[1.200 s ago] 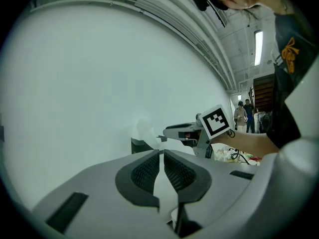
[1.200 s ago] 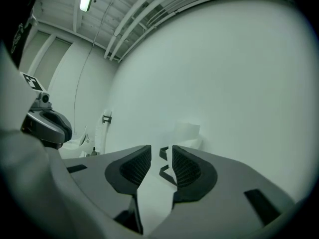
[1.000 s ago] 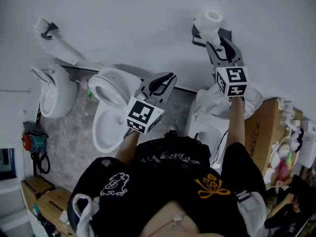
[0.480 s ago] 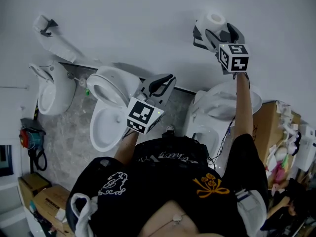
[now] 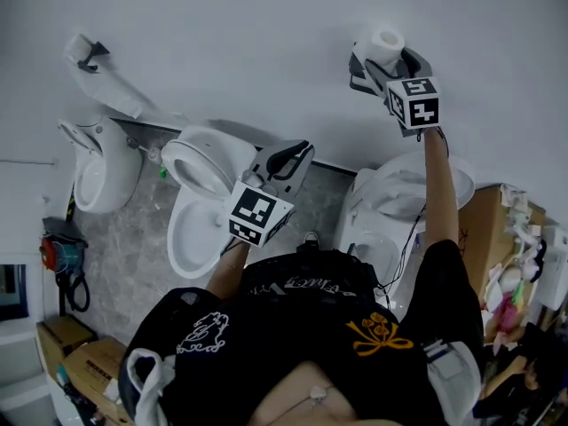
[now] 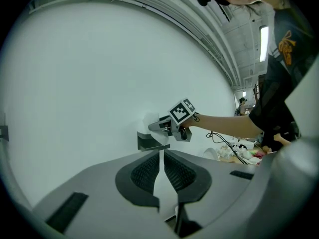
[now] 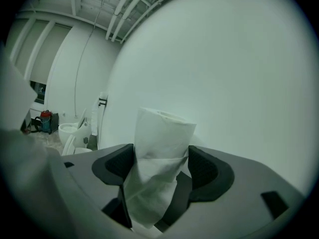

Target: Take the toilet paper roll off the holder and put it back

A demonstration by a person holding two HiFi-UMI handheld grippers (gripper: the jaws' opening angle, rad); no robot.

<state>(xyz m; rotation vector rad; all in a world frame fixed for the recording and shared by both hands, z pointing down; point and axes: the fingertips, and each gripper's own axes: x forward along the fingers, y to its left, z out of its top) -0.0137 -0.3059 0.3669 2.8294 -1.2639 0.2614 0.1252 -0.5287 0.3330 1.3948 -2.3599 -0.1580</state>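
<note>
A white wall (image 5: 231, 43) backs the whole scene. Three white toilets stand along its foot on the grey stone floor (image 5: 133, 260). The far-left toilet (image 5: 96, 176) and the middle toilet (image 5: 197, 204) both have their seats tipped up. The right toilet (image 5: 401, 193) sits directly under the person's outstretched right arm. High on the left of the wall is a second holder (image 5: 86, 51) with a long paper strip (image 5: 114, 89) trailing from it. The left gripper (image 5: 300, 152) hovers over the middle toilet, well apart from the work. Its pads are pressed almost together on nothing.

The toilet paper roll (image 5: 384, 39) stands upright on the dark holder (image 5: 357, 71) fixed to the wall, with a loose tail (image 7: 149, 198) drooping down its front. The right gripper (image 5: 393, 60) has the roll between its jaws, which have just swung wide and then come in a little. The pads lie against both sides of the roll, though how firmly they pinch it is hard to judge. From above, that gripper's marker cube (image 5: 414, 102) covers part of the holder.

The middle toilet's bowl lies open to the head view. A brown cardboard box (image 5: 479, 229) stands just beside the right toilet, with bright small items (image 5: 510, 295) heaped beyond it. Two smaller boxes (image 5: 75, 358) sit at the lower left, near a red object (image 5: 53, 254).
</note>
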